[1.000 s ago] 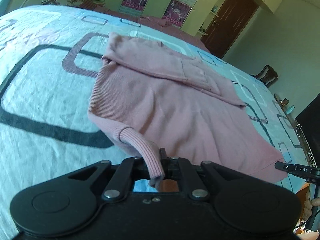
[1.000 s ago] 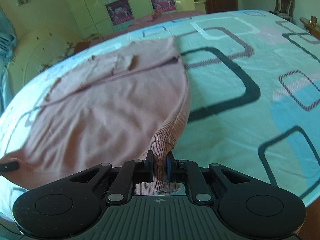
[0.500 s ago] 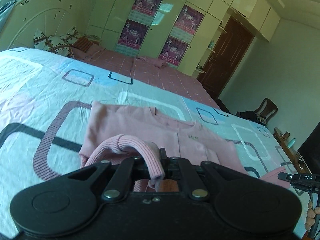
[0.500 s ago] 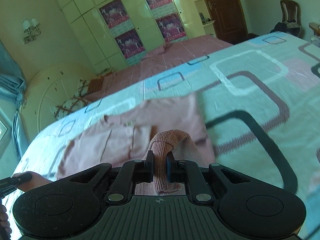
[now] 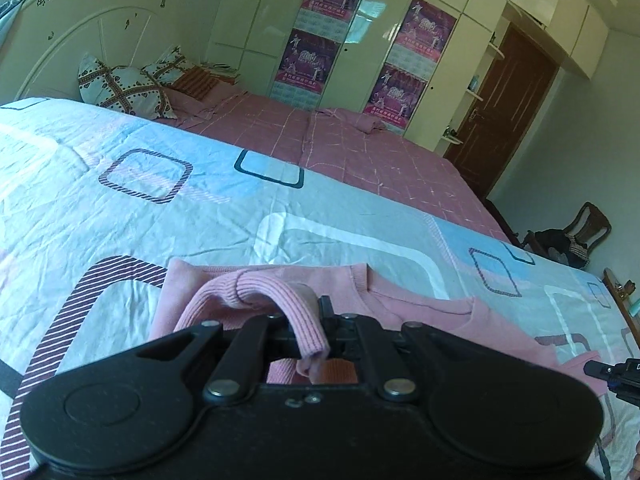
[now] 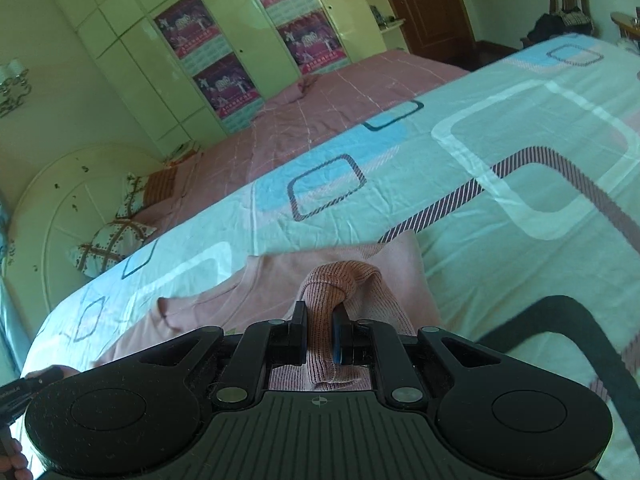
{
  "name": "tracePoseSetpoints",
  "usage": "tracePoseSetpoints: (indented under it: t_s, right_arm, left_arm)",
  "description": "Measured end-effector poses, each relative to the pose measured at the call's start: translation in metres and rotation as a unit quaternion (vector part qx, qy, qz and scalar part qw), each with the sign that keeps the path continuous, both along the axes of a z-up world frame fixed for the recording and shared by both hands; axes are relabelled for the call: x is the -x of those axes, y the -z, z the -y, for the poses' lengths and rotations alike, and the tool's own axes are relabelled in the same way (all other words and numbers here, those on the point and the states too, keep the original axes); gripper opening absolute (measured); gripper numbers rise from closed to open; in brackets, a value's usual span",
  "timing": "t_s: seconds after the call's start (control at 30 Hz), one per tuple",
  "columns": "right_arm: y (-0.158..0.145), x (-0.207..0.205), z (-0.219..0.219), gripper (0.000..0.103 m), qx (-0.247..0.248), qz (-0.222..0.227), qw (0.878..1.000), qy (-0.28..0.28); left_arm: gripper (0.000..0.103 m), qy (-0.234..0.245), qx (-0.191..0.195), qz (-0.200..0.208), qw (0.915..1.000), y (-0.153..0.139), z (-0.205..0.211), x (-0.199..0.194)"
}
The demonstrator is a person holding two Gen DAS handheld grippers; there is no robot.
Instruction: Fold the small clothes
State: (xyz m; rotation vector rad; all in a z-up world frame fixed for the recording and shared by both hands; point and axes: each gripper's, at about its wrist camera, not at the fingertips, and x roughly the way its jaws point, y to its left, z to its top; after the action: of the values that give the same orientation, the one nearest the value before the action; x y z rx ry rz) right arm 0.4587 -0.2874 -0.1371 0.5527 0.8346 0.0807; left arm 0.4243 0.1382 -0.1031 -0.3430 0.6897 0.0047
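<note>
A small pink sweater (image 5: 424,304) lies on the patterned bedspread (image 5: 160,216); it also shows in the right wrist view (image 6: 264,284). My left gripper (image 5: 316,320) is shut on the ribbed hem (image 5: 272,292) at one bottom corner, carried up near the neckline. My right gripper (image 6: 320,320) is shut on the ribbed hem (image 6: 336,280) at the other bottom corner, over the sweater's upper edge. The lower body of the sweater is hidden under both grippers.
The bedspread (image 6: 500,168) spreads wide around the sweater. A pink checked sheet (image 5: 360,152) and pillows (image 5: 128,88) lie beyond it by the headboard. Wardrobes with posters (image 5: 320,52), a brown door (image 5: 504,120) and a chair (image 5: 580,236) stand at the back.
Both grippers have carried the hem corners forward over the sweater towards its neckline, folding the bottom half over the top. The views have tipped up to show more of the room.
</note>
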Motion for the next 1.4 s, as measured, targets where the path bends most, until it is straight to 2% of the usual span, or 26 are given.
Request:
tracePoseSetpoints:
  t_s: [0.1, 0.2, 0.23, 0.27, 0.3, 0.33, 0.37, 0.53, 0.73, 0.87, 0.97, 1.03, 1.1, 1.13, 1.17, 1.2, 1.27, 1.3, 1.4]
  right_arm:
    - [0.02, -0.023, 0.002, 0.011, -0.007, -0.025, 1.0, 0.009]
    - [0.037, -0.038, 0.002, 0.012, -0.003, -0.052, 0.999, 0.013]
    - [0.04, -0.04, 0.003, 0.015, -0.003, -0.055, 0.998, 0.013]
    - [0.043, -0.041, 0.005, 0.022, -0.006, -0.057, 0.998, 0.015]
    - [0.044, -0.041, 0.008, 0.038, -0.006, -0.055, 0.998, 0.017]
    - [0.043, -0.041, 0.011, 0.053, 0.0, -0.049, 0.999, 0.02]
    - [0.041, -0.041, 0.014, 0.057, 0.008, -0.041, 0.999, 0.024]
    - [0.034, -0.043, 0.031, 0.059, 0.007, -0.015, 1.0, 0.023]
    - [0.04, -0.048, 0.03, 0.059, 0.007, 0.002, 1.0, -0.007]
    - [0.051, -0.057, 0.018, 0.059, 0.028, -0.004, 0.999, -0.036]
    - [0.059, -0.067, 0.009, 0.059, 0.039, -0.007, 0.998, -0.057]
    - [0.065, -0.073, 0.002, 0.059, 0.06, -0.009, 0.996, -0.072]
    - [0.07, -0.079, -0.004, 0.058, 0.07, -0.01, 0.993, -0.094]
    - [0.072, -0.081, -0.009, 0.056, 0.08, -0.01, 0.991, -0.105]
    - [0.072, -0.081, -0.014, 0.048, 0.093, -0.009, 0.989, -0.117]
    - [0.073, -0.082, -0.019, 0.036, 0.104, -0.01, 0.986, -0.13]
    - [0.072, -0.082, -0.025, 0.027, 0.122, -0.009, 0.982, -0.143]
    - [0.071, -0.081, -0.026, 0.01, 0.127, -0.006, 0.981, -0.146]
    - [0.065, -0.077, -0.022, 0.01, 0.125, 0.008, 0.982, -0.145]
  left_arm:
    - [0.006, -0.005, -0.019, -0.02, 0.9996, 0.016, 0.002, -0.014]
    - [0.026, -0.007, -0.063, -0.029, 0.9975, 0.026, 0.006, -0.021]
    - [0.031, -0.004, -0.071, -0.031, 0.997, 0.026, 0.006, -0.021]
    - [0.049, 0.0, -0.071, -0.031, 0.997, 0.024, 0.005, -0.02]
    - [0.068, -0.001, -0.071, -0.029, 0.997, 0.022, 0.002, -0.017]
    - [0.072, -0.002, -0.075, -0.022, 0.9969, 0.019, -0.001, -0.013]
    - [0.073, 0.002, -0.079, -0.013, 0.9968, 0.015, -0.002, -0.01]
    - [0.073, 0.023, -0.088, -0.006, 0.9958, 0.01, -0.018, -0.005]
    - [0.072, 0.019, -0.08, -0.037, 0.9959, 0.03, -0.027, -0.021]
    - [0.063, 0.018, -0.079, -0.063, 0.9947, 0.049, -0.028, -0.036]
    - [0.061, 0.024, -0.076, -0.068, 0.9945, 0.055, -0.028, -0.04]
    - [0.054, 0.032, -0.071, -0.072, 0.9943, 0.055, -0.027, -0.044]
    - [0.035, 0.042, -0.065, -0.071, 0.9945, 0.054, -0.026, -0.045]
    - [0.03, 0.047, -0.067, -0.071, 0.9942, 0.053, -0.025, -0.045]
    - [0.024, 0.05, -0.072, -0.068, 0.9938, 0.053, -0.022, -0.045]
    - [0.019, 0.053, -0.073, -0.065, 0.9937, 0.053, -0.021, -0.044]
    - [0.014, 0.055, -0.074, -0.052, 0.9943, 0.051, -0.018, -0.041]
    - [0.012, 0.056, -0.074, -0.046, 0.9946, 0.05, -0.017, -0.038]
    - [0.011, 0.055, -0.088, -0.013, 0.9945, 0.045, -0.01, -0.031]
